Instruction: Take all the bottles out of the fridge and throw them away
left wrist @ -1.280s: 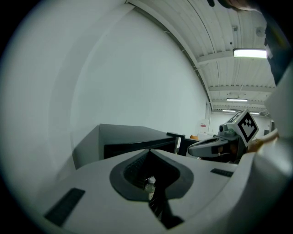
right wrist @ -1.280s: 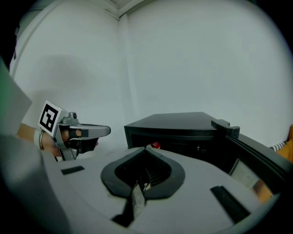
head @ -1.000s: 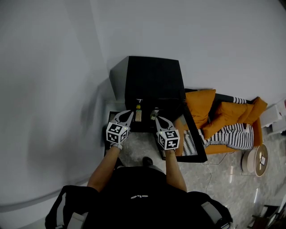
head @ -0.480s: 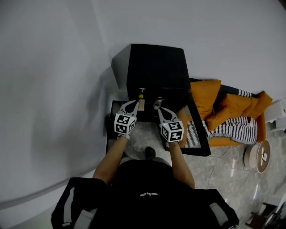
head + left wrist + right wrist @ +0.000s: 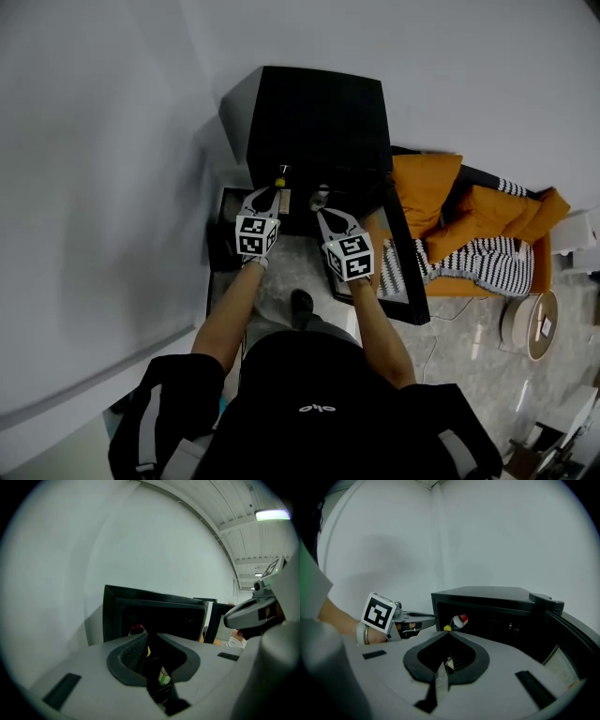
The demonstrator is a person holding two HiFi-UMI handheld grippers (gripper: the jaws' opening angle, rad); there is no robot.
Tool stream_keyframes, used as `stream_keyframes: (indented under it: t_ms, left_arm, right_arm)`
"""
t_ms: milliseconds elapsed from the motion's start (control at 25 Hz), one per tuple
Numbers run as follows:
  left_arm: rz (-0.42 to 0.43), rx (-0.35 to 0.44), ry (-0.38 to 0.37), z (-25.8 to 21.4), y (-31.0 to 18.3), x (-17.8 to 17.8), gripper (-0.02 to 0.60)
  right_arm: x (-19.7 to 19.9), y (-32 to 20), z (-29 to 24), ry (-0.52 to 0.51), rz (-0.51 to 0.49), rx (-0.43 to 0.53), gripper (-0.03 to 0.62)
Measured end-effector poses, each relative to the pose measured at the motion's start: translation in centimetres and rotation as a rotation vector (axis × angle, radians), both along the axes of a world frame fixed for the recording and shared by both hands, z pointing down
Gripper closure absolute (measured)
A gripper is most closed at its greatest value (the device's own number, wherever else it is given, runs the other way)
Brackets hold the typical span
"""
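The black mini fridge (image 5: 319, 122) stands against the wall with its door (image 5: 405, 281) swung open to the right. My left gripper (image 5: 267, 195) is in front of the opening. It holds a dark bottle with a yellow cap (image 5: 280, 185), whose green and white label (image 5: 162, 677) shows between the jaws. These jaws have just been opening a little, with the bottle still between them. My right gripper (image 5: 322, 212) is shut on a pale bottle (image 5: 319, 197). A clear strip of it (image 5: 440, 677) is pinched between the jaws. Something red (image 5: 136, 629) shows inside the fridge at the left.
A dark low thing (image 5: 223, 251) sits on the floor left of the fridge, by the white wall. Right of the open door is an orange sofa (image 5: 427, 202) with a striped blanket (image 5: 478, 262). A round pale object (image 5: 536, 323) lies farther right. The person's shoe (image 5: 300, 302) is below the grippers.
Both grippers have sunk lower in front of the fridge opening, each still with its bottle. The head view has shifted, so the fridge sits a little further left.
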State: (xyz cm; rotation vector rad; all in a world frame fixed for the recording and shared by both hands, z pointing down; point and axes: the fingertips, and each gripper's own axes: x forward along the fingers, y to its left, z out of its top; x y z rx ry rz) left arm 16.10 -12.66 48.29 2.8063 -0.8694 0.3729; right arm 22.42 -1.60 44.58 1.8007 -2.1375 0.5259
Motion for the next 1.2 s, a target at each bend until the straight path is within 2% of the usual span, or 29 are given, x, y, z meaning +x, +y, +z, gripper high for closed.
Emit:
stream_keyframes:
  t_ms: [240,400,720,1200]
  left_arm:
    - [-0.011,-0.036,-0.050,3.1,-1.4,1.9,0.450]
    - [-0.026,-0.055,-0.077,4.9,-2.5,2.8,0.419]
    - [-0.067,-0.084,-0.126,7.4,-4.6,4.1,0.410]
    - [-0.085,-0.064,-0.098,6.3,-3.6,3.2,0.436]
  right_arm:
    - [1.4,-0.4,1.6,0.002,-0.011,-0.022,0.585]
    - [1.7,-0.4,2.7,0.006,-0.020,-0.038,0.585]
    - [2.6,0.0,4.2,0.005,-0.008,-0.062,0.585]
    - [3.5,0.7,4.6,0.003,-0.004,-0.066,0.585]
